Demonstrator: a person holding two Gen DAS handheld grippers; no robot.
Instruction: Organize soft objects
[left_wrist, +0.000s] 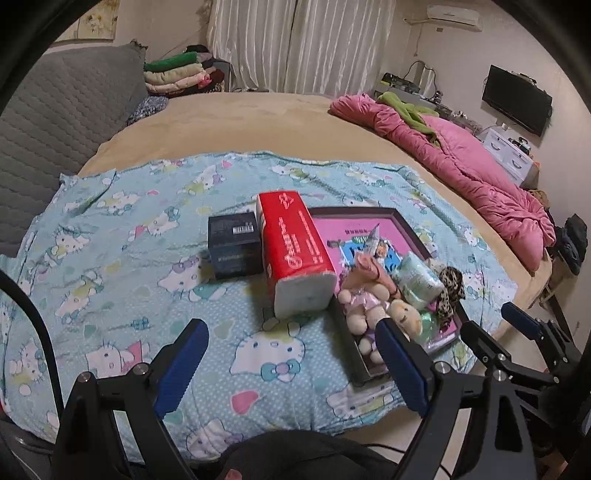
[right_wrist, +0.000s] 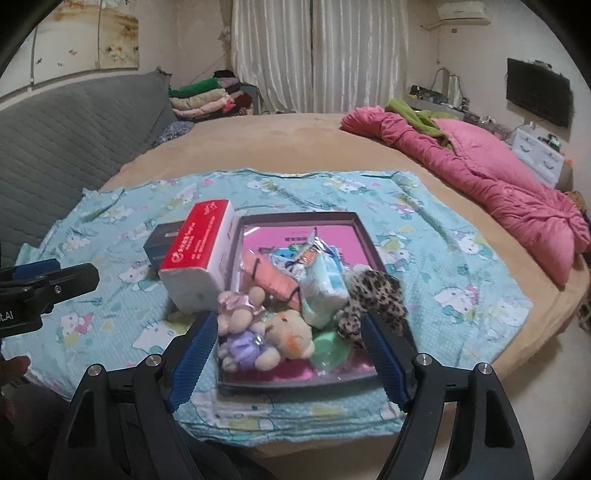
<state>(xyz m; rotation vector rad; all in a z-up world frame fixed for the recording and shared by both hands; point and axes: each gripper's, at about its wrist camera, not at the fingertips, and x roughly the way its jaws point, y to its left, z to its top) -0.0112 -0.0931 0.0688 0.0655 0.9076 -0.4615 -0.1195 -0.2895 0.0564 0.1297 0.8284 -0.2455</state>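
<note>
Soft things mostly gathered in the tray on the bed

The dark-framed tray (right_wrist: 364, 236) on the cartoon-cat sheet (right_wrist: 461, 258) holds two plush toys (right_wrist: 266, 332), a rolled pink cloth (right_wrist: 273, 280), a pale tissue pack (right_wrist: 325, 291), a leopard scrunchie (right_wrist: 373, 295) and a green item (right_wrist: 328, 350). The red tissue pack (right_wrist: 199, 251) leans on the tray's rim, beside a dark box (right_wrist: 162, 240); it looks like the one piece left. The left hand-held gripper (left_wrist: 291, 369) and right hand-held gripper (right_wrist: 291, 354) both hover released, grasping nothing.

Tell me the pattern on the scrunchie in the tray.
Leopard print, dark spots on cream. The scrunchie shows best in the right wrist view.
</note>
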